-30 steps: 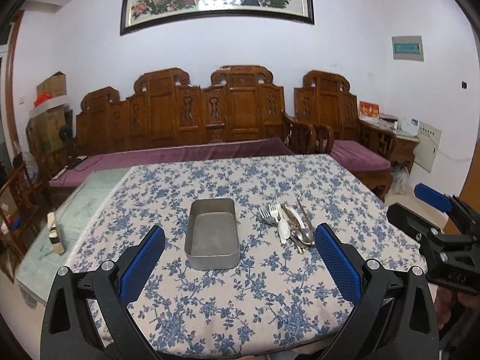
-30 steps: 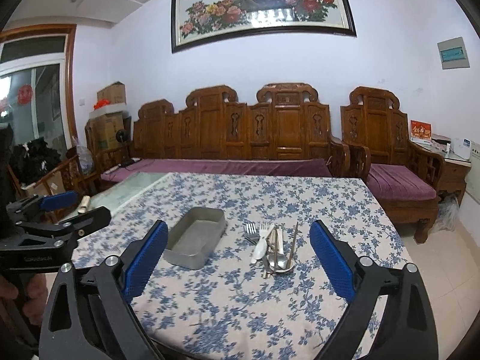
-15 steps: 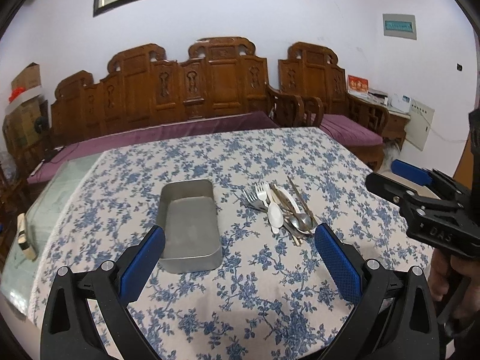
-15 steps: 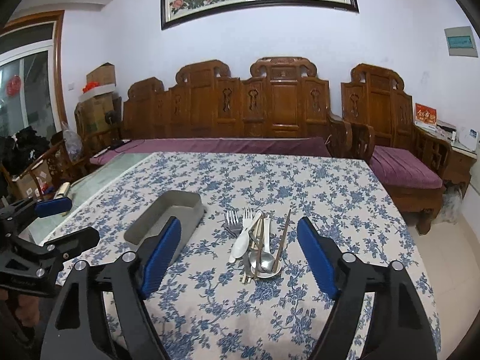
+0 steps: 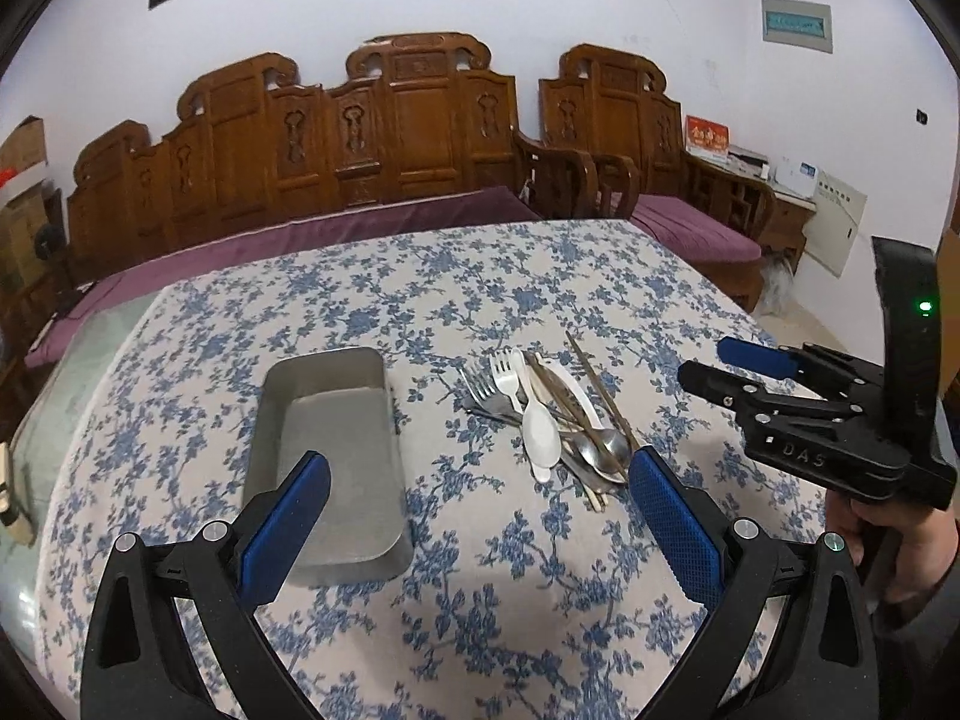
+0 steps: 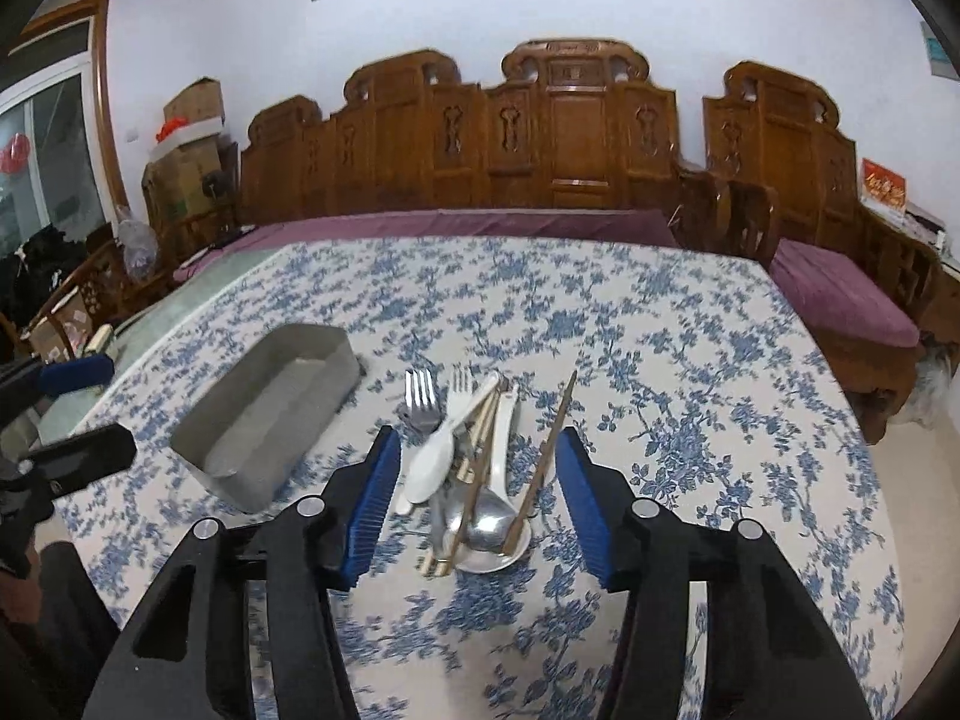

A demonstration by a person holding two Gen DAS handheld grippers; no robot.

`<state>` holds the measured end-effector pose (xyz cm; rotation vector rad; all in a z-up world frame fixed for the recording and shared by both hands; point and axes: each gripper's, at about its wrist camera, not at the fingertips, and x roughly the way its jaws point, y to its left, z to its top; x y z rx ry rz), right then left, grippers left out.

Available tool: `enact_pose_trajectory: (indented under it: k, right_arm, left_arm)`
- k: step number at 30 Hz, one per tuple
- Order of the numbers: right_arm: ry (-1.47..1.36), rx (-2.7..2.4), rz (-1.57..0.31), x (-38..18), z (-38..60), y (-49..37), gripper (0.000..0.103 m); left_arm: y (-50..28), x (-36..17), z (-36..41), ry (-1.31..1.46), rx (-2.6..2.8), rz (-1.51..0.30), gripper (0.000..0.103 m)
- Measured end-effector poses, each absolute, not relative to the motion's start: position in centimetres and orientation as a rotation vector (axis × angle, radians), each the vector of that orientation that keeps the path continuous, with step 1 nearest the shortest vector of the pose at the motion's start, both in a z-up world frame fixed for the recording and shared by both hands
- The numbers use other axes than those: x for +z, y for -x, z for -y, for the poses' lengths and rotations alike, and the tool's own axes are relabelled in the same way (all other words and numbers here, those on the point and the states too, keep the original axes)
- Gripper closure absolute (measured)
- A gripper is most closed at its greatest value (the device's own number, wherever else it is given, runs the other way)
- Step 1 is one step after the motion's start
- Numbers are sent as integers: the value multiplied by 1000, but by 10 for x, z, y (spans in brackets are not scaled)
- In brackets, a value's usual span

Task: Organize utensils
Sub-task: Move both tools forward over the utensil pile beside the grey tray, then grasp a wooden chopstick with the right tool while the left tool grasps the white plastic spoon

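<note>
A pile of utensils (image 5: pixel 552 414) lies on the blue-flowered tablecloth: metal forks, a white plastic spoon (image 6: pixel 435 459), metal spoons and chopsticks (image 6: pixel 543 453). An empty grey metal tray (image 5: pixel 327 456) sits to its left; it also shows in the right wrist view (image 6: pixel 270 414). My left gripper (image 5: pixel 480 498) is open and empty, between the tray and the pile. My right gripper (image 6: pixel 477 468) is open and empty, its blue pads (image 6: pixel 375 498) on either side of the near end of the pile. It shows in the left wrist view (image 5: pixel 744 369) at the right.
The table (image 6: pixel 660 312) carries only the tray and the pile. A carved wooden sofa (image 6: pixel 540 144) with purple cushions stands behind it, an armchair (image 6: pixel 840 276) at the right. Boxes and clutter (image 6: pixel 180 174) stand at the far left.
Both grippers have moved forward and down toward the table. The right gripper has narrowed its opening and now frames the utensil pile. The tray and utensils have not moved.
</note>
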<state>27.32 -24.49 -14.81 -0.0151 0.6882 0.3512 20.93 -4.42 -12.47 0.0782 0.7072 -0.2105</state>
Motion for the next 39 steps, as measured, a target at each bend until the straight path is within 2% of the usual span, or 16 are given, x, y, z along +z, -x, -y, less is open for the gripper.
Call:
enact_pose_trajectory:
  k: [6, 11, 17, 22, 26, 29, 32, 39]
  right_arm:
    - [4, 350, -765, -181, 258, -321, 58]
    - [-1, 360, -875, -217, 257, -363, 64]
    - [22, 387, -947, -240, 244, -384, 67]
    - [57, 357, -1010, -257, 241, -390, 74]
    - [38, 348, -1017, -257, 248, -389, 84]
    - [5, 353, -1025, -257, 254, -390, 87]
    - [-14, 363, -1030, -256, 257, -391, 97]
    - [-70, 384, -988, -238, 268, -390, 97]
  left_arm:
    - [-235, -147, 54, -92, -227, -761, 14]
    - [-254, -165, 60, -103, -231, -802, 15]
    - [-273, -182, 69, -97, -234, -849, 19]
    - [-288, -196, 81, -101, -237, -893, 25]
    - [-300, -204, 93, -105, -244, -922, 28]
    - [-313, -212, 104, -124, -243, -935, 31]
    - [-326, -219, 111, -131, -237, -958, 36]
    - [-352, -238, 120, -131, -225, -1010, 47]
